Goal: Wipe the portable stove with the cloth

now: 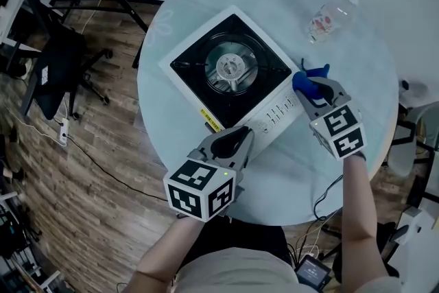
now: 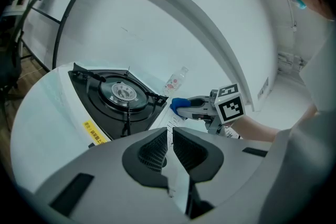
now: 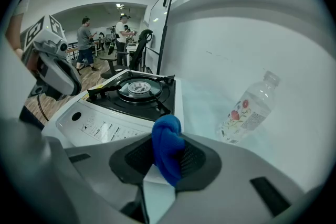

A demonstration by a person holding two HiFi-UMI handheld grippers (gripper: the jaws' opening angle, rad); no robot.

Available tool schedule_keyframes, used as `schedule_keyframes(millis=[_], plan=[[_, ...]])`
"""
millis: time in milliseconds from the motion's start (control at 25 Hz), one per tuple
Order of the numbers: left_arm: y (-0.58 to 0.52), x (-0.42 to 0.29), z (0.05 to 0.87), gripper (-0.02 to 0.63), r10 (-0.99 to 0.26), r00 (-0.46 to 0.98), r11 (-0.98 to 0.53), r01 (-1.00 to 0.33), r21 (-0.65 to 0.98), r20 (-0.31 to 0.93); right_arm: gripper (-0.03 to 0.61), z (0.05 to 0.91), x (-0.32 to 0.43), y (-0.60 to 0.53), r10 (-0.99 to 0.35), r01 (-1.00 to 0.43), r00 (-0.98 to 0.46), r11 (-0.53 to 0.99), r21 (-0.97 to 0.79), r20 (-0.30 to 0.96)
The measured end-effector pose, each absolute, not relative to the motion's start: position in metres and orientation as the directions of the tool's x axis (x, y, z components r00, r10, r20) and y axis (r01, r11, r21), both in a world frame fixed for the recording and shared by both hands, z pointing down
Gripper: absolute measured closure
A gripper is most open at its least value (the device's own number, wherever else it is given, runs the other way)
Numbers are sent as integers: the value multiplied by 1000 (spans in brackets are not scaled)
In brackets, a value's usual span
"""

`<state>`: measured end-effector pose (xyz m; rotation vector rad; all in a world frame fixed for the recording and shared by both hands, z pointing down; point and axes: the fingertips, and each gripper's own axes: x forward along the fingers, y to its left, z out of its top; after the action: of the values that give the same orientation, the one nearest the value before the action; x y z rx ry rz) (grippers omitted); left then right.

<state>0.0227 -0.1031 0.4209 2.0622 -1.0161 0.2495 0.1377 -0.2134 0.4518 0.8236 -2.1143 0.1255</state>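
The white portable stove [image 1: 230,68] with a black burner top sits in the middle of the round table [image 1: 363,65]. My right gripper [image 1: 310,87] is shut on a bunched blue cloth [image 1: 305,81] at the stove's right front corner, just off its control panel. In the right gripper view the cloth [image 3: 167,147] bulges between the jaws, with the stove [image 3: 136,92] ahead. My left gripper [image 1: 236,141] hangs at the stove's near front edge, jaws shut to a thin slit with nothing in them. The left gripper view shows the stove [image 2: 118,94] and the cloth [image 2: 178,106].
A clear plastic bottle [image 1: 329,17] lies on the table beyond the right gripper, also in the right gripper view as the bottle [image 3: 251,107]. A black office chair [image 1: 58,68] stands on the wood floor at left. People [image 3: 84,42] stand far off in the room.
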Motion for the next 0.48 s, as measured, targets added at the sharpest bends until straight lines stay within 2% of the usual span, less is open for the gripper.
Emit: schedule_keyframes(millis=[480], plan=[[-97, 4, 427, 568, -545, 674, -377, -728, 572, 499, 466, 453, 120, -188, -538, -670, -418, 727, 152, 732]])
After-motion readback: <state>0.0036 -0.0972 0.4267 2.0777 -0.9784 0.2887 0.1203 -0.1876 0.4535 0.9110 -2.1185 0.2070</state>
